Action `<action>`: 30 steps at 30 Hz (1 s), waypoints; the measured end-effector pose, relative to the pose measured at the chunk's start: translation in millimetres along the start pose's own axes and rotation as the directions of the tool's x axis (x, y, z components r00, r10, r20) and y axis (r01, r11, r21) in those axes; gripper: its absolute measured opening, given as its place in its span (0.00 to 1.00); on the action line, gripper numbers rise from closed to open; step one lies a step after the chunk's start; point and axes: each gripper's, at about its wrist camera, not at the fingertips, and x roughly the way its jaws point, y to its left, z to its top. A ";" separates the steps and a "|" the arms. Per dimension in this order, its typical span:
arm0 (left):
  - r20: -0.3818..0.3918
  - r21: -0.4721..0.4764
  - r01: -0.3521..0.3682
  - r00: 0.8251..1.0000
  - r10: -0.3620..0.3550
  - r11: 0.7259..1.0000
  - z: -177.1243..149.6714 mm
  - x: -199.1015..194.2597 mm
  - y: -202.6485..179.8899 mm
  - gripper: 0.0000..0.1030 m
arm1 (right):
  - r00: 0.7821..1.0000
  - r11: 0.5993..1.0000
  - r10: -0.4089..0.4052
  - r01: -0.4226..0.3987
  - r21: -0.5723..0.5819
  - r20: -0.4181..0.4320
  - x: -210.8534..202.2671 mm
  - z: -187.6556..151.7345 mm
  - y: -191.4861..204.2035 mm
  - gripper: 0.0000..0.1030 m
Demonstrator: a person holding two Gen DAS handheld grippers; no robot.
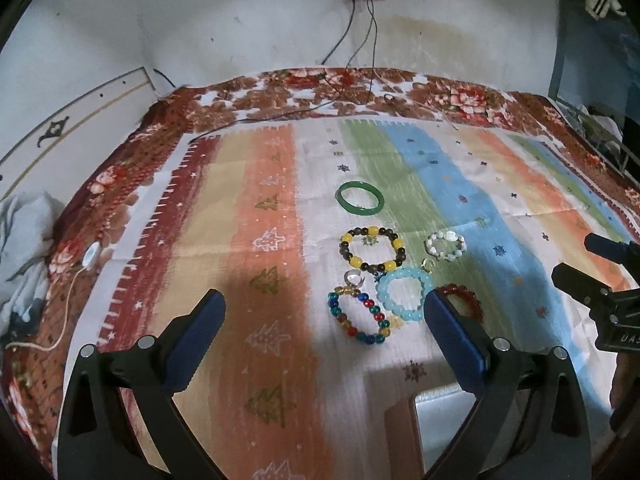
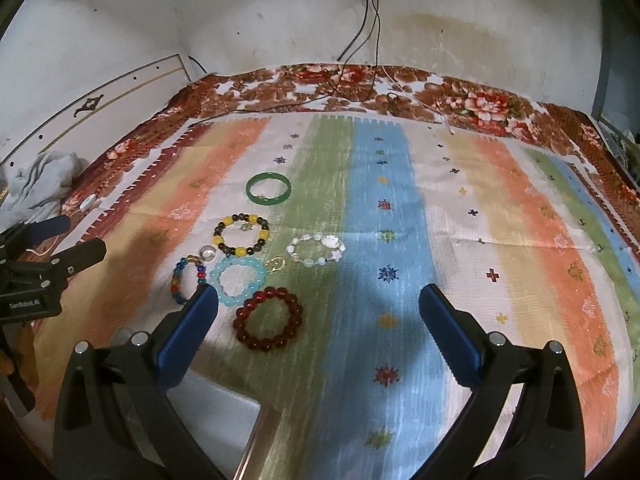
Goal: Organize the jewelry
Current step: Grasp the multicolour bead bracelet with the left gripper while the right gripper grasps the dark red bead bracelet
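Note:
Several bracelets lie on a striped cloth: a green bangle (image 1: 361,197) (image 2: 268,188), a yellow-and-dark bead bracelet (image 1: 373,249) (image 2: 241,233), a white bead bracelet (image 1: 445,245) (image 2: 317,250), a light blue bracelet (image 1: 404,294) (image 2: 239,280), a multicolour bead bracelet (image 1: 358,316) (image 2: 188,277) and a dark red bracelet (image 2: 268,318) (image 1: 464,300). A clear ring (image 1: 354,279) lies among them. My left gripper (image 1: 325,312) is open and empty above the multicolour bracelet. My right gripper (image 2: 319,300) is open and empty, right of the red bracelet.
A box with a pale inside and a wooden rim (image 1: 404,420) (image 2: 256,428) sits at the near edge under the grippers. A floral blanket (image 1: 304,92) lies under the cloth. Cables (image 1: 360,40) hang from a wall socket. A grey cloth (image 1: 24,232) lies at left.

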 end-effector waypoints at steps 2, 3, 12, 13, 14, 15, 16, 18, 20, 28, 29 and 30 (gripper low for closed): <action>-0.007 0.016 0.005 1.000 -0.005 1.000 4.5 8.9 -2.0 0.95 | 1.000 1.000 0.002 -0.002 0.007 -0.012 6.9 4.0 -2.8 0.96; -0.011 0.021 0.007 1.000 -0.007 1.000 5.8 12.0 -2.2 0.95 | 1.000 1.000 0.003 -0.003 0.010 -0.017 9.9 5.6 -3.8 0.96; -0.139 -0.016 0.055 0.989 -0.057 0.998 14.5 51.5 9.6 0.95 | 0.993 0.999 0.041 -0.039 0.022 -0.110 40.2 11.9 -12.7 0.96; -0.154 -0.016 0.061 0.986 -0.062 0.998 14.4 55.3 9.8 0.95 | 0.990 0.999 0.048 -0.046 0.016 -0.135 46.1 11.9 -12.2 0.96; -0.167 -0.011 0.063 0.984 -0.064 0.998 14.1 58.9 9.9 0.95 | 0.986 0.999 0.052 -0.051 0.011 -0.158 51.4 11.5 -11.6 0.96; -0.176 -0.006 0.063 0.982 -0.063 0.998 13.3 62.0 10.0 0.95 | 0.982 0.998 0.059 -0.058 0.010 -0.179 56.8 11.0 -11.0 0.96; -0.189 -0.002 0.064 0.980 -0.063 0.998 13.3 65.4 9.9 0.95 | 0.978 0.998 0.067 -0.066 0.011 -0.196 61.1 10.5 -10.3 0.96; -0.222 0.002 0.070 0.973 -0.068 0.998 11.8 72.9 9.9 0.95 | 0.970 0.997 0.078 -0.077 0.016 -0.232 69.5 9.1 -10.5 0.96; -0.262 0.001 0.075 0.962 -0.072 0.997 10.2 82.2 10.6 0.95 | 0.961 0.997 0.080 -0.077 0.023 -0.264 78.5 7.6 -10.7 0.96; -0.388 -0.054 0.046 0.919 -0.063 0.997 0.2 115.5 26.6 0.93 | 0.923 0.997 0.076 -0.067 0.039 -0.377 109.1 1.8 -15.6 0.96; -0.405 -0.067 0.045 0.912 -0.068 0.997 -1.1 118.9 28.5 0.93 | 0.919 0.997 0.077 -0.068 0.037 -0.386 111.7 1.4 -15.6 0.95; -0.414 -0.072 0.046 0.907 -0.072 0.996 -2.4 121.6 29.0 0.93 | 0.916 0.997 0.076 -0.067 0.036 -0.395 113.9 1.0 -15.4 0.92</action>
